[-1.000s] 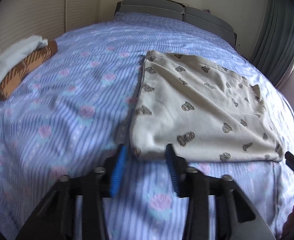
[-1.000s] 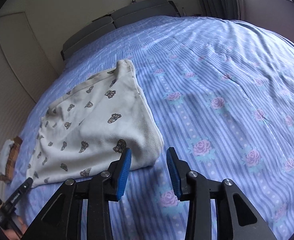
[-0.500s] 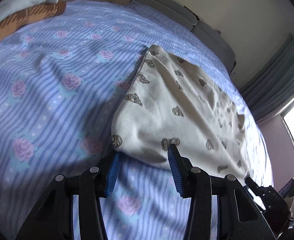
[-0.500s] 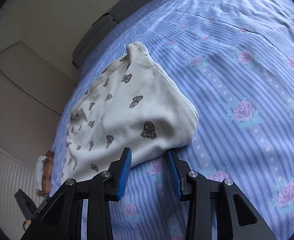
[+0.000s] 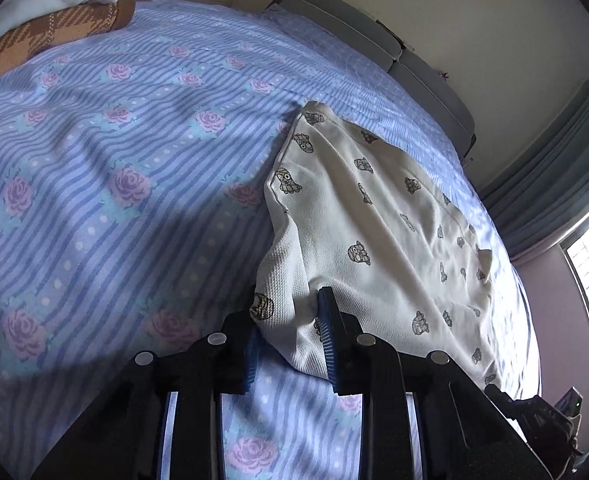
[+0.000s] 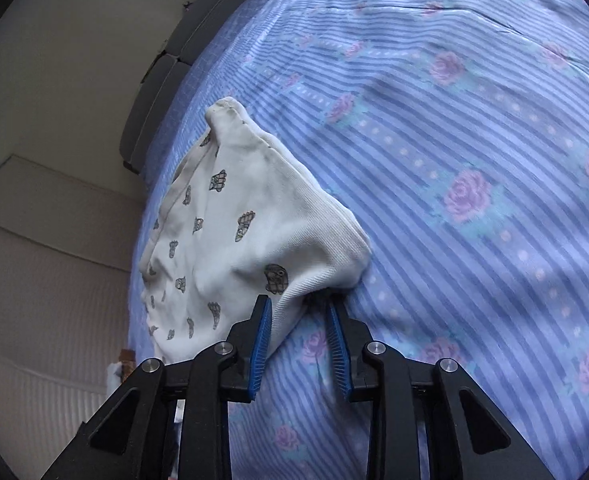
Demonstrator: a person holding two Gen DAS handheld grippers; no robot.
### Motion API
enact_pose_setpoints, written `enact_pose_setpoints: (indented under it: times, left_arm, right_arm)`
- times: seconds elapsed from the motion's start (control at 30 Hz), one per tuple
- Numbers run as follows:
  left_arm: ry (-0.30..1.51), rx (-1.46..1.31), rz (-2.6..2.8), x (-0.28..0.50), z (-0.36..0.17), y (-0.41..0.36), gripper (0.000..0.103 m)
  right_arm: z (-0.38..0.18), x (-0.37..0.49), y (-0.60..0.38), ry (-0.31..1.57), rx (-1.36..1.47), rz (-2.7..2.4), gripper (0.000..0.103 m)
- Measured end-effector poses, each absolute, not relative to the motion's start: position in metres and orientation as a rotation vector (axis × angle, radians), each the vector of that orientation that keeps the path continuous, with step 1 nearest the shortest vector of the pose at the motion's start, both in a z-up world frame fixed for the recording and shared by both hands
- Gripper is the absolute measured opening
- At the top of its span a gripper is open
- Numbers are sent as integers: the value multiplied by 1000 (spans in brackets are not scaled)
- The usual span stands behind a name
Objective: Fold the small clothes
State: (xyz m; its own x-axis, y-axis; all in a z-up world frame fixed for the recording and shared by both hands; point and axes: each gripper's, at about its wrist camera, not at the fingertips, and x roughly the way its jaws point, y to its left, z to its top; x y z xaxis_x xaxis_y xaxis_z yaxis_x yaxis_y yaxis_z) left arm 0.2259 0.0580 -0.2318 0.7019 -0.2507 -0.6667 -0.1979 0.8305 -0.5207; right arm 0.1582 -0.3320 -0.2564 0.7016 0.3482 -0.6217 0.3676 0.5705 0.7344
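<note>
A cream garment with small grey printed figures (image 5: 378, 232) lies folded on the blue striped bed. My left gripper (image 5: 290, 316) is open with its blue pads on either side of the garment's near left corner. In the right wrist view the same garment (image 6: 230, 240) has its near right corner between the pads of my right gripper (image 6: 298, 316), which is open. The cloth bulges up between both pairs of fingers. The right gripper's body also shows at the lower right of the left wrist view (image 5: 542, 416).
The bedspread (image 5: 106, 184) is blue with stripes and pink roses. A folded orange plaid and white pile (image 5: 50, 28) sits at the far left of the bed. A grey headboard (image 5: 378, 48) and curtains (image 5: 550, 184) stand behind. A window is at the right.
Both grippers have moved forward and down onto the garment's near edge. The near corners now sit between the pads, and the cloth has bunched up there.
</note>
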Motion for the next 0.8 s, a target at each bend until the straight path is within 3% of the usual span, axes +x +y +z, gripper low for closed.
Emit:
enact_pose_setpoints:
  times: [0.33, 0.37, 0.4, 0.43, 0.53, 0.8]
  left_arm:
    - [789, -609, -17, 233, -233, 58, 26]
    - [787, -608, -16, 232, -233, 58, 20]
    - [789, -606, -19, 232, -233, 58, 14]
    - [789, -598, -20, 231, -232, 58, 13]
    - [771, -570, -5, 222, -225, 58, 10]
    - [747, -566, 11, 192, -204, 60, 9]
  right_arm:
    - [-257, 202, -338, 747, 1019, -40, 35]
    - [-256, 203, -338, 747, 1004, -39, 33]
    - [-255, 201, -338, 749, 992, -38, 24]
    - [-256, 199, -339, 749, 988, -30, 16]
    - [-254, 192, -341, 744, 974, -25, 7]
    - [-231, 174, -341, 717, 917, -24, 3]
